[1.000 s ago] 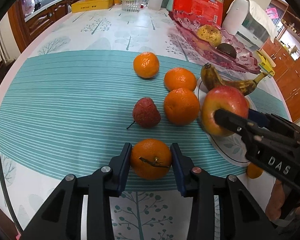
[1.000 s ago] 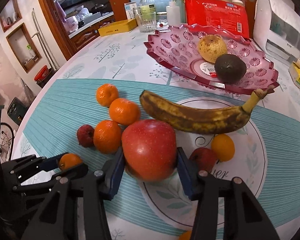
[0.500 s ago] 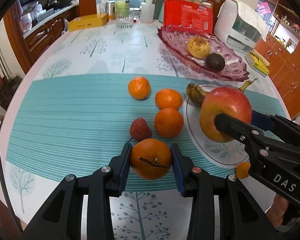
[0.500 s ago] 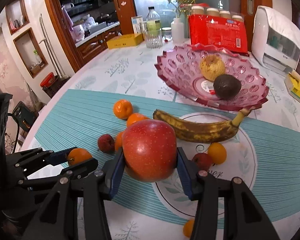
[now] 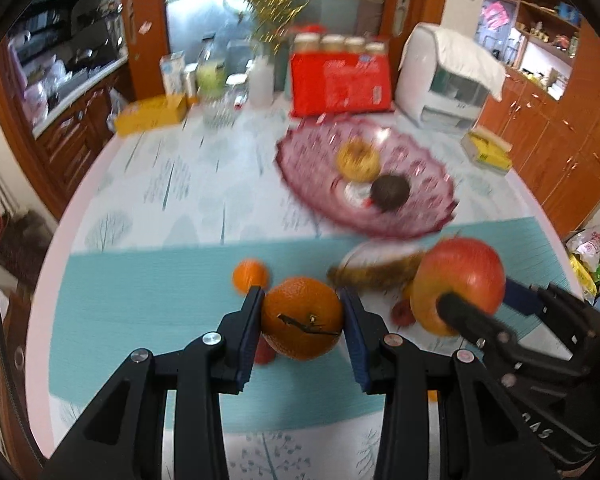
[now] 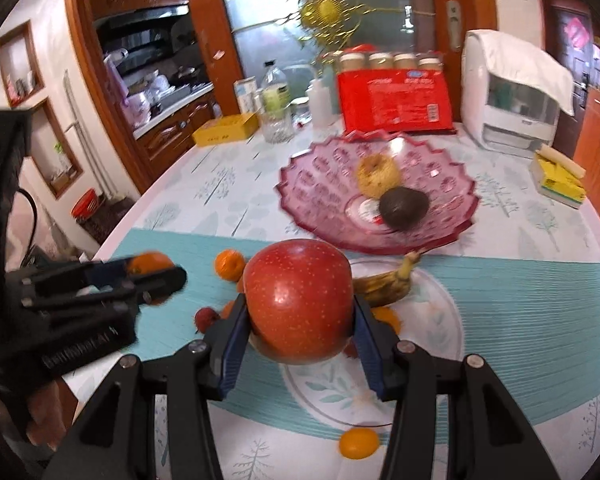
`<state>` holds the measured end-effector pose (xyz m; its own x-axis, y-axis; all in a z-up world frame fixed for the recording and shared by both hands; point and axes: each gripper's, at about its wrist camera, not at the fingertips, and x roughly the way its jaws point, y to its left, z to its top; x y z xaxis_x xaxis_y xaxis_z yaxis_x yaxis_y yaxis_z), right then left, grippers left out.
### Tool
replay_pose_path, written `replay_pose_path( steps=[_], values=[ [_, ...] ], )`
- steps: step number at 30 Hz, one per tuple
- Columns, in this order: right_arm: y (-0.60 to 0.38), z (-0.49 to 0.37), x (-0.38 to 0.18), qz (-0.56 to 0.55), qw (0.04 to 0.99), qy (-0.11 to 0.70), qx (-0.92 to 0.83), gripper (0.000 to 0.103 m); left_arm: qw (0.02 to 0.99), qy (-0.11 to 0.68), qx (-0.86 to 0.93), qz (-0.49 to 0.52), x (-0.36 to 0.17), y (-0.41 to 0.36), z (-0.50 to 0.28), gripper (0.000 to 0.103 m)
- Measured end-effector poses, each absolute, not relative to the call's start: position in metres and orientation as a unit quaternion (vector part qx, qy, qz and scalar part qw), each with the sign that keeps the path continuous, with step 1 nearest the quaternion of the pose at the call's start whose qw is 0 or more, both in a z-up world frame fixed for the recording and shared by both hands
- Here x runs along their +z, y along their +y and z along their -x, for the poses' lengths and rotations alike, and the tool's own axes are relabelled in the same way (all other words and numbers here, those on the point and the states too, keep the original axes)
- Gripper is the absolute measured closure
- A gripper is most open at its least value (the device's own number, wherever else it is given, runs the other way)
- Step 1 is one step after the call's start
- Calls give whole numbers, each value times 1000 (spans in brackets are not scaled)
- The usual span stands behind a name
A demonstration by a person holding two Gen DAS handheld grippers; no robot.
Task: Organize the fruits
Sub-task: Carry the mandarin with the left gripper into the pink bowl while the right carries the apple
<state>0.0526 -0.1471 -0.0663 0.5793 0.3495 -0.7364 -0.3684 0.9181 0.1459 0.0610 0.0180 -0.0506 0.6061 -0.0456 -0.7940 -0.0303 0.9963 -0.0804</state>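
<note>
The left gripper [image 5: 302, 318] is clamped on an orange [image 5: 302, 319], one pad against each side, with the fruit's dry stem and twig facing the camera. The right gripper [image 6: 299, 326] is clamped the same way on a red apple [image 6: 299, 300], squeezed across its middle with its broad speckled cheek turned toward the lens. Both fruits hang clear of the tablecloth [image 6: 540, 304], over the teal band near the table's front edge.

Below the apple lies a white plate [image 6: 440, 368] with a spotted banana [image 6: 384, 282] resting across its far rim; the banana's long axis runs roughly crosswise, stem end pointing to the right and slightly away. A small yellow fruit [image 6: 358, 443] sits on the cloth just off the plate's near rim. Loose oranges [image 6: 229, 265] and a small red fruit [image 6: 205, 317] lie left of the plate.

Further back, toward the middle of the tabletop, stands a pink glass bowl [image 6: 320, 184] holding a yellowish fruit [image 6: 378, 174] and a dark avocado [image 6: 403, 206], touching each other.

The bowl looks like the likely destination. To do the carry well, keep both fruits high enough to clear the scalloped rim, bring them in one at a time so the grippers do not collide, and lower each into bare glass left of the fruit already there before releasing, so that nothing rolls.
</note>
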Motion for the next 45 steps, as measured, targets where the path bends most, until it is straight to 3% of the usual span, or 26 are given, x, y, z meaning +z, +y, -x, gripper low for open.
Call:
replay_pose_path(
  steps=[10,17,21,36,45],
  values=[
    [-181,-109,-4,3,922,365,131,53,925,378,-39,24,40,-1,-134,66],
    [-189,-170,27,-19,934,339,107,53,933,359,-39,5,63,-9,-193,66],
    [-188,-198,13,-54,926,358,105,53,924,381,-32,-9,44,-11,-230,66],
    [-139,-225,-127,-33,855,508,94,53,859,507,-17,-68,-104,-4,-305,66],
    [-124,-229,-143,-10,849,520,97,53,850,515,-18,-110,-137,-6,-313,66]
  ],
)
